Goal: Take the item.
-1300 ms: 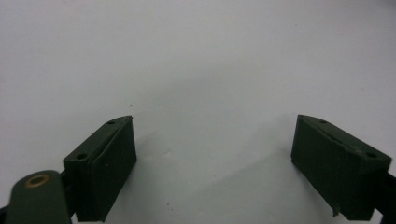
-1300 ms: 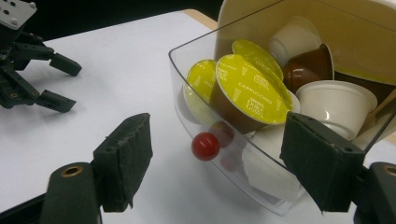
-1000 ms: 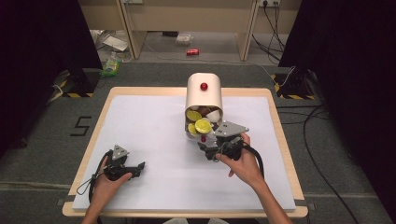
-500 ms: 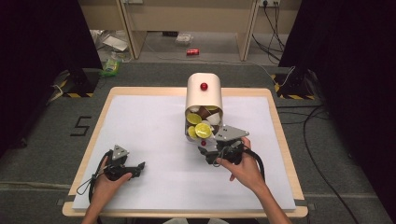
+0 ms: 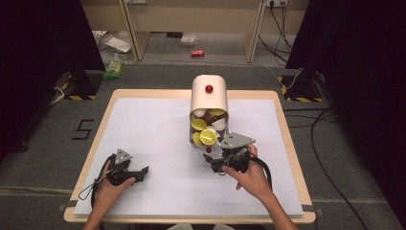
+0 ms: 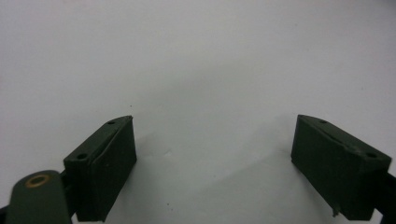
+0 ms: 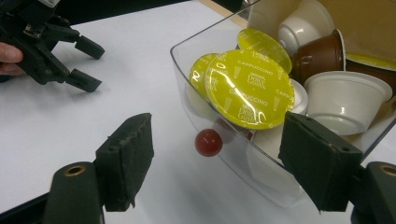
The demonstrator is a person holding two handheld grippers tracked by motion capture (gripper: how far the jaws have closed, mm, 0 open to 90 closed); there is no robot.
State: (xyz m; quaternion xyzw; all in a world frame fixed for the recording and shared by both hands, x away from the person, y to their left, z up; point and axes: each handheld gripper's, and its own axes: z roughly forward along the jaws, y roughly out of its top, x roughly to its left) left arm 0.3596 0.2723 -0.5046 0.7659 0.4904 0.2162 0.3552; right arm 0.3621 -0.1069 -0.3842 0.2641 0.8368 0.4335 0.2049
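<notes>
A cream container [image 5: 208,101] stood at the back middle of the table [image 5: 143,124], its clear drawer [image 7: 233,154] pulled out toward the person and full of coffee pods [image 7: 250,88]. The right gripper [image 5: 221,158] hovered just in front of that drawer, jaws wide apart and empty. The right gripper view showed the drawer's red knob [image 7: 208,142] between the jaws, untouched. Well left of the container, the left gripper [image 5: 136,173] was wide open over bare white tabletop.
</notes>
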